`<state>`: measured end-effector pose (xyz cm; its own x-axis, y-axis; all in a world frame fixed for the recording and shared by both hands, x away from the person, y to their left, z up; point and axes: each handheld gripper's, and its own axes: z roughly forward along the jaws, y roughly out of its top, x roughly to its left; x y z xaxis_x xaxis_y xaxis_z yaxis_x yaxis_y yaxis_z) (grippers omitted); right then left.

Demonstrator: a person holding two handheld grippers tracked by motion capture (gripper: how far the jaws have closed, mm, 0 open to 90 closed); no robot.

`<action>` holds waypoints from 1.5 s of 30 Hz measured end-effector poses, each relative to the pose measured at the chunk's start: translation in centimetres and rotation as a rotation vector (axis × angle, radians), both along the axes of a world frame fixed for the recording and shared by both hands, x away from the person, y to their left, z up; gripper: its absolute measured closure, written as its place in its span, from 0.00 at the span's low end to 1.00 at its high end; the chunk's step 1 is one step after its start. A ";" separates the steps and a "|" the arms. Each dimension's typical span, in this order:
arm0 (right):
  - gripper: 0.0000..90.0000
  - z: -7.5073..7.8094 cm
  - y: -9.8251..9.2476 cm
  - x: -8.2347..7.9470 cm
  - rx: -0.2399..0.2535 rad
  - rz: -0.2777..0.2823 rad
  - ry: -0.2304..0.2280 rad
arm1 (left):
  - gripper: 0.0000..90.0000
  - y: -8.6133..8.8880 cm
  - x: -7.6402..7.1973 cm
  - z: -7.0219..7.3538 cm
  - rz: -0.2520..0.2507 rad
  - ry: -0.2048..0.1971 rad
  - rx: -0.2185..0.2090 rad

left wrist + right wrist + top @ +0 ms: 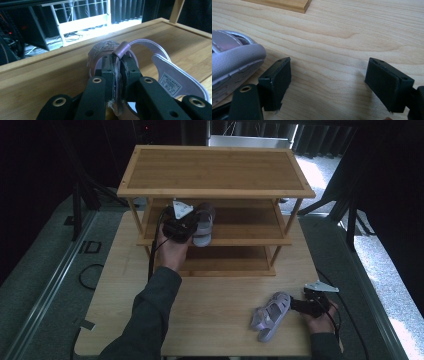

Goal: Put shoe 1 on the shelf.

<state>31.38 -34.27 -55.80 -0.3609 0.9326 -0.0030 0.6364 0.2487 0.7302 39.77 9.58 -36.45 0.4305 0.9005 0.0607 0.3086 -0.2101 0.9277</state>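
A bamboo rack (215,175) with 3 slatted shelves stands at the far edge of the pale, grained wooden table (200,315). The 2 sandals are soft lilac leatherette with stitched straps.

The left gripper (117,72) has its black jaws pinched tight on the heel strap of the first sandal (202,225), which sits on the middle shelf near its front edge, left of centre. The right gripper (328,82) stands wide, jaws apart over bare wood and gripping nothing; the second sandal (271,314) lies just beside its left jaw, near the table's near right corner.
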 end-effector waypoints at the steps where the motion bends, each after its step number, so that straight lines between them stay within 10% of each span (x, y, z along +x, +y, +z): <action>1: 0.23 0.0 0.0 0.0 0.000 0.000 0.000 | 0.92 0.0 0.0 0.0 0.000 0.000 0.000; 15: 0.23 0.0 0.0 0.0 0.000 0.001 0.000 | 0.92 -1.0 0.8 0.1 0.030 -0.015 0.063; 18: 0.23 0.0 0.0 0.0 0.000 0.000 0.000 | 0.92 -1.1 1.1 0.0 0.034 -0.019 0.057; 19: 0.23 0.0 0.0 0.0 0.000 0.000 0.001 | 0.92 -1.8 0.8 -0.2 0.130 0.001 -0.004; 26: 0.23 0.0 0.0 0.0 0.000 0.002 0.000 | 0.92 -2.1 1.2 -0.4 0.145 0.005 -0.009; 29: 0.22 0.0 0.0 0.0 0.000 0.002 0.000 | 0.92 -2.0 1.4 -0.4 0.128 -0.009 0.013; 30: 0.23 0.0 0.0 0.0 0.000 0.002 0.000 | 0.92 -1.2 2.0 -0.2 0.020 -0.039 0.096; 32: 0.23 0.0 0.0 0.0 0.000 0.002 0.000 | 0.91 -1.1 2.2 -0.2 0.013 -0.038 0.093; 33: 0.22 0.0 0.0 0.0 0.000 0.002 0.000 | 0.91 -1.8 1.6 -0.4 0.129 -0.012 0.009; 37: 0.23 0.0 0.0 0.0 0.001 0.001 0.001 | 0.91 -1.1 2.3 -0.1 0.006 -0.043 0.105; 38: 0.22 0.0 0.0 0.0 0.001 0.001 0.001 | 0.91 -2.2 1.6 -0.4 0.194 0.012 -0.035; 39: 0.23 0.0 0.0 0.0 0.001 0.001 0.001 | 0.91 -2.4 1.6 -0.3 0.230 0.022 -0.029; 40: 0.23 0.0 0.0 0.0 0.001 0.001 0.001 | 0.91 -1.8 2.0 -0.1 0.136 0.001 0.036; 45: 0.22 0.0 0.0 0.0 0.001 0.001 0.001 | 0.88 -2.0 2.1 -0.4 0.135 0.004 0.012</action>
<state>31.38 -34.27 -55.80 -0.3617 0.9323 -0.0015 0.6372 0.2484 0.7296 41.83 7.54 -36.83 0.3053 0.9496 0.0706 0.3385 -0.1776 0.9241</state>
